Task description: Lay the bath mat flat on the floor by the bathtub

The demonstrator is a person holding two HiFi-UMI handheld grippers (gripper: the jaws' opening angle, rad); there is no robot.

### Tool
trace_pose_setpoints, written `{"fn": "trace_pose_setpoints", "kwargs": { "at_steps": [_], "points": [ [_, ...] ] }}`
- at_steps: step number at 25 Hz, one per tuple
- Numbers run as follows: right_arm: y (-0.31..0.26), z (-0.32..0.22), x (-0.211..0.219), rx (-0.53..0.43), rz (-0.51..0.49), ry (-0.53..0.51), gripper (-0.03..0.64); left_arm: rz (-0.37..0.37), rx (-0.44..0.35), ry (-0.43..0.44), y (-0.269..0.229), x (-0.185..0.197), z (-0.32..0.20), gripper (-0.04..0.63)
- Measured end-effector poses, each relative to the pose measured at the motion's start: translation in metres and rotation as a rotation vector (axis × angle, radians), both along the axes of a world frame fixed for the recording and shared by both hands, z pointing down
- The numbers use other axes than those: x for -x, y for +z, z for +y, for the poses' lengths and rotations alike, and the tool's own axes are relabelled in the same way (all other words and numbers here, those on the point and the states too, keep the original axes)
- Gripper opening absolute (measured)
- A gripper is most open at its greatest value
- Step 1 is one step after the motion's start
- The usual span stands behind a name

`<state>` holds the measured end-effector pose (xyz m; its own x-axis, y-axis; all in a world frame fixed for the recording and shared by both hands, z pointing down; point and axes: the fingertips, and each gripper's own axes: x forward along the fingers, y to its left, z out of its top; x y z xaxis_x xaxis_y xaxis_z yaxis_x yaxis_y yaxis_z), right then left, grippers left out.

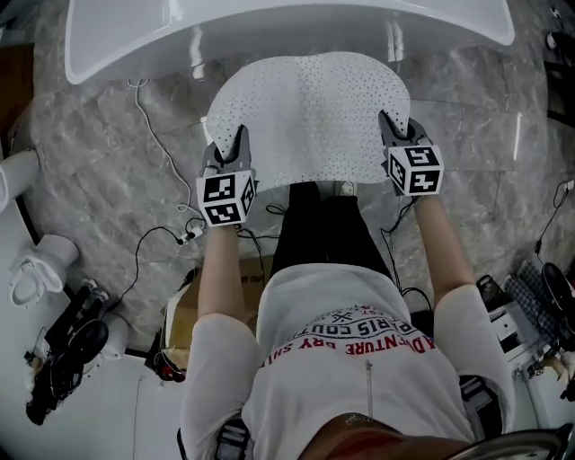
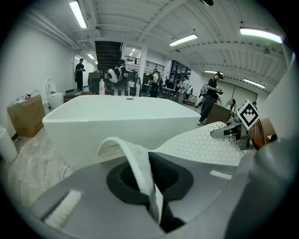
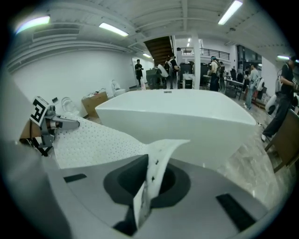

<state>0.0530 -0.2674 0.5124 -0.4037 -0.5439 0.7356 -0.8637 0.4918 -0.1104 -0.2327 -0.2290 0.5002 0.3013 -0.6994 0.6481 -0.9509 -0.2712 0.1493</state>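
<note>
Outstretched forearms point(image 1: 218, 269) hold left tongs point(image 1: 239, 137), right tongs point(image 1: 388, 122) clamped on bath mat point(image 1: 310, 112).

Off to the left, a thin white cable point(image 1: 154, 139) snakes along, with a bulky black device point(image 1: 67, 350) lying nearer. Far back, people point(image 3: 170, 70) mill beneath a dark staircase point(image 2: 108, 49), long ceiling strip lights point(image 2: 77, 14) glowing, and a brown cardboard box point(image 2: 23, 116) sits far left.

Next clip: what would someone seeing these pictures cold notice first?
The white perforated bath mat stands out first, spread between the person's arms in the middle of the head view, just short of the white bathtub at the top. The left tool and the right tool are each shut on a near corner of it, with the edge pinched between the jaws.
</note>
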Motion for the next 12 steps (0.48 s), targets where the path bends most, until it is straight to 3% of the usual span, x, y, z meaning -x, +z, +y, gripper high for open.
{"fn": "trace_pose_setpoints", "kwargs": {
  "at_steps": [9,12],
  "points": [
    [0.179,-0.039,-0.003,-0.014,-0.003,-0.007,0.018,0.005,-0.016,-0.109,0.183,0.027,-0.021,0.018],
    [0.238,-0.047,-0.005,-0.024,0.004,-0.032,0.018,0.0,-0.023,-0.095,0.242,0.021,-0.028,0.018]
  ]
}}
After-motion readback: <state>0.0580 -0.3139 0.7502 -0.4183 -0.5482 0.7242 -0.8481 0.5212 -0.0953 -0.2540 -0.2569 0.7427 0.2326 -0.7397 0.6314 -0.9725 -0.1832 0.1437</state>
